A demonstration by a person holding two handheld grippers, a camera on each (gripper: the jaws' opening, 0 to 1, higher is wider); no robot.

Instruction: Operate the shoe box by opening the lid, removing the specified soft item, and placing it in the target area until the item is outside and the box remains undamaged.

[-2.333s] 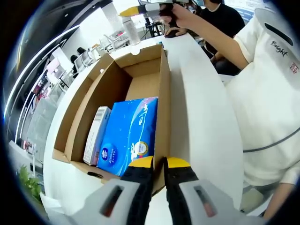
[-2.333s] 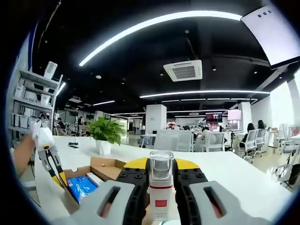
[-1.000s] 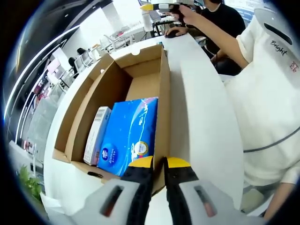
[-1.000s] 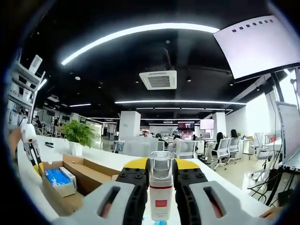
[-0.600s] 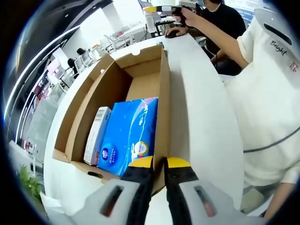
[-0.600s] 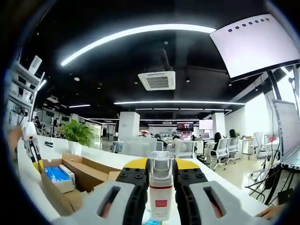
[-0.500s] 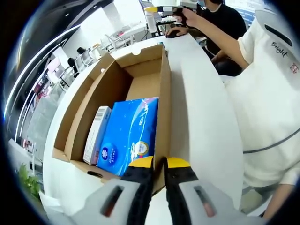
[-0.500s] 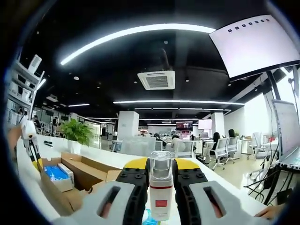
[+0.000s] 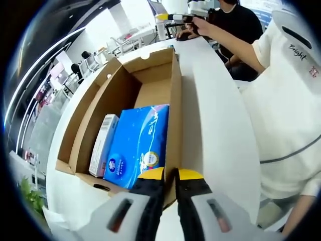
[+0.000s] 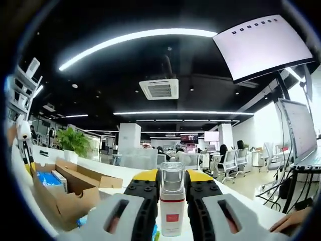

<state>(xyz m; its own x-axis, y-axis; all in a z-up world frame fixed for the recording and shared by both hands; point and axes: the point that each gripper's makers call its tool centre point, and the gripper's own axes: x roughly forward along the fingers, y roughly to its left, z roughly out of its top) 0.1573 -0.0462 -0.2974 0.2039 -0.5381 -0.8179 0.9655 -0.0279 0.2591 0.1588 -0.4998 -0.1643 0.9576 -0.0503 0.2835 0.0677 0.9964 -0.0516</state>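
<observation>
Left gripper view: left hand-held gripper (image 9: 169,176) clenched on the near end wall of the open shoe box (image 9: 175,100), one jaw inside the wall, one outside. Just ahead of the jaws, inside the box, lies a blue soft pack (image 9: 138,145); a small white carton (image 9: 103,144) stands against its left side. Box sits on a white counter (image 9: 220,130).

Right gripper view: right hand-held gripper (image 10: 172,187) grasps a small white bottle with a clear cap (image 10: 172,206), upright between the jaws. Box (image 10: 75,183) is far to its left on the counter (image 10: 241,203). Something blue shows low beside the bottle, too cropped to identify, possibly packaging.
</observation>
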